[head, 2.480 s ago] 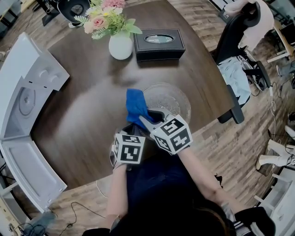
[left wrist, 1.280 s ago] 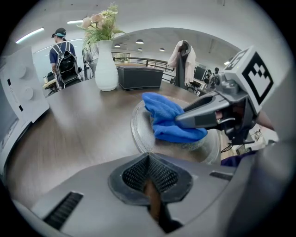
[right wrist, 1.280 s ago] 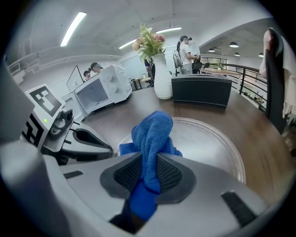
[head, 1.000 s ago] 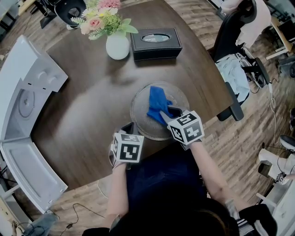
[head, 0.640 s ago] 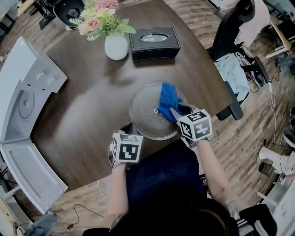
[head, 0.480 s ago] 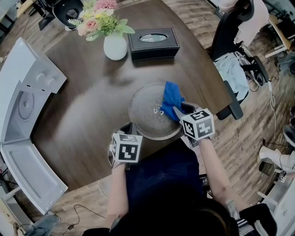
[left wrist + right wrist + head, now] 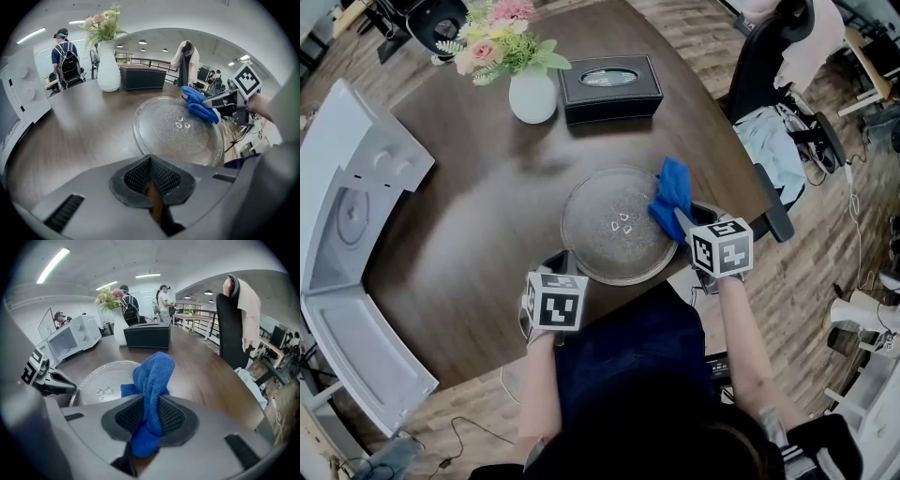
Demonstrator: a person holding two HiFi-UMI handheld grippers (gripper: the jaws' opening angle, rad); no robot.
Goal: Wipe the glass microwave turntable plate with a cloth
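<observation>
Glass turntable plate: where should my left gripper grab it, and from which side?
Likely the raised rim of the glass turntable plate, near left, low from the person's side, beside the left gripper. It lies flat, so only the rim offers a hold; the blue cloth in the right gripper occupies the right edge.

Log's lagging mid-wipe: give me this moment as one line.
right gripper: shut on blue cloth, at glass plate right rim | left gripper: shut, empty, beside plate's near edge
</observation>
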